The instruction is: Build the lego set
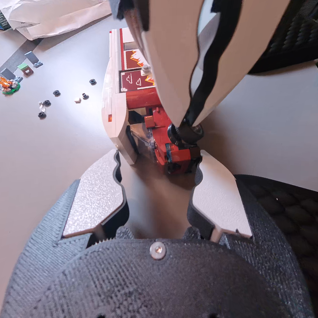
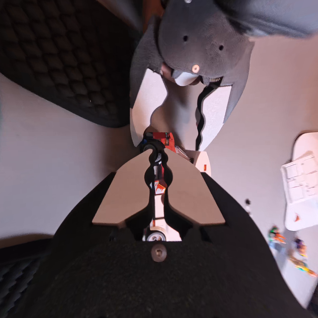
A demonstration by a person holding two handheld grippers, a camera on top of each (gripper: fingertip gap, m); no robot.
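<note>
A red and white brick-built van (image 1: 137,96) lies on its side on the pale table (image 1: 51,154). My left gripper (image 1: 159,153) straddles the van's near end. One fingertip (image 1: 114,154) rests at the white roof, the other at the red underside, and both look pressed on. My right gripper (image 1: 186,122) comes in from above and is shut on a small black wheel (image 1: 187,136), holding it against the van's red underside. In the right wrist view the wheel (image 2: 151,147) sits at the tips of my right gripper (image 2: 157,150). The left gripper (image 2: 168,142) shows beyond it, around the van (image 2: 161,136).
Crumpled paper bags (image 1: 56,15) lie at the far left. Loose small black pieces (image 1: 56,93), grey plates (image 1: 31,57) and a small campfire build (image 1: 8,85) lie left of the van. A black quilted object (image 2: 60,60) lies on the other side. A printed sheet (image 2: 301,185) and coloured bits (image 2: 292,249) show at the right. About 5 cm separates my left fingertips from my right. The small campfire build (image 1: 8,85) is closer to my left gripper, around 30 cm from its tips; the right tips are 35 cm off.
</note>
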